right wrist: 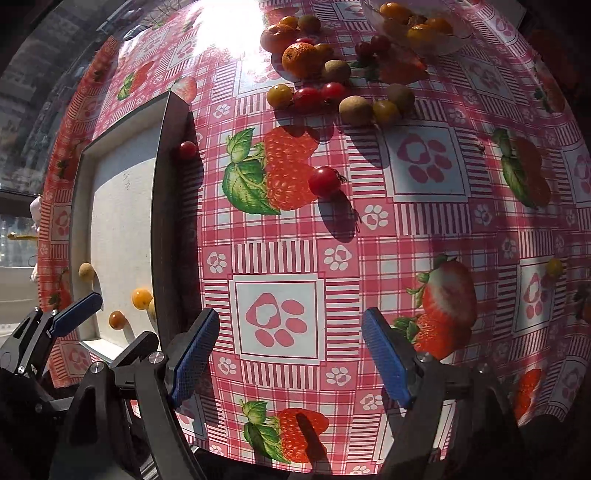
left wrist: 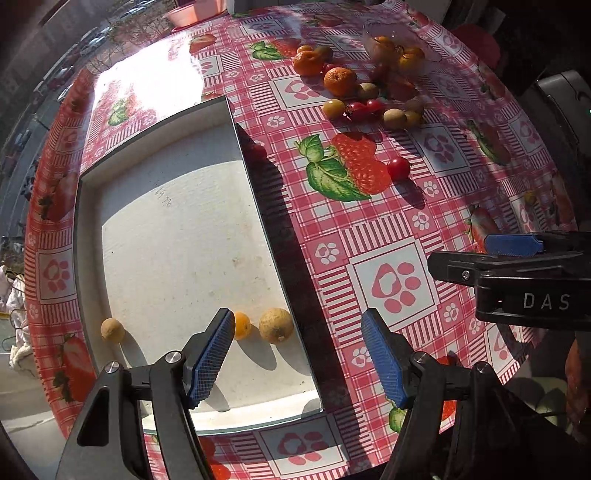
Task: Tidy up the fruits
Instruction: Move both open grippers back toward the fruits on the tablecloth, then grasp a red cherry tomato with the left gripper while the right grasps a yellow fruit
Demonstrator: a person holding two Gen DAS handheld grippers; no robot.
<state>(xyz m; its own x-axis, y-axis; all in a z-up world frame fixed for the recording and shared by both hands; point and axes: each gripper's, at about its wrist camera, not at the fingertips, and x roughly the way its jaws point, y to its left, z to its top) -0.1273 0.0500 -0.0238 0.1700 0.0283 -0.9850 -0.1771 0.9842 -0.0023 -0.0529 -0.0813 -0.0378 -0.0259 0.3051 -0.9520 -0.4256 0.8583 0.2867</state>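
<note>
The left gripper [left wrist: 298, 356] hangs low over the near right corner of the tray [left wrist: 88, 236], fingers spread wide and empty, straddling the tray's dark right wall. The right gripper [right wrist: 289, 356] hovers just to its right above bare tablecloth [right wrist: 480, 229], likewise released and holding nothing; in the left view it juts in at 3 o'clock. Inside the tray lie four small fruits in the right view: a pale one [right wrist: 86, 271] at 9 o'clock, two orange ones [right wrist: 142, 298] and a tan one half hidden by the wall; the left view shows only three. Further out, one cherry tomato [right wrist: 325, 181] sits alone on a printed strawberry, another [right wrist: 188, 150] rests against the tray's outer wall. At 12 o'clock a loose heap [right wrist: 332, 74] holds two mandarins, several tomatoes, brownish and yellow fruits; exact numbers are unclear. The round table wears pink plaid oilcloth, sunlit; beyond it a pink bowl [left wrist: 184, 14] and a window.
</note>
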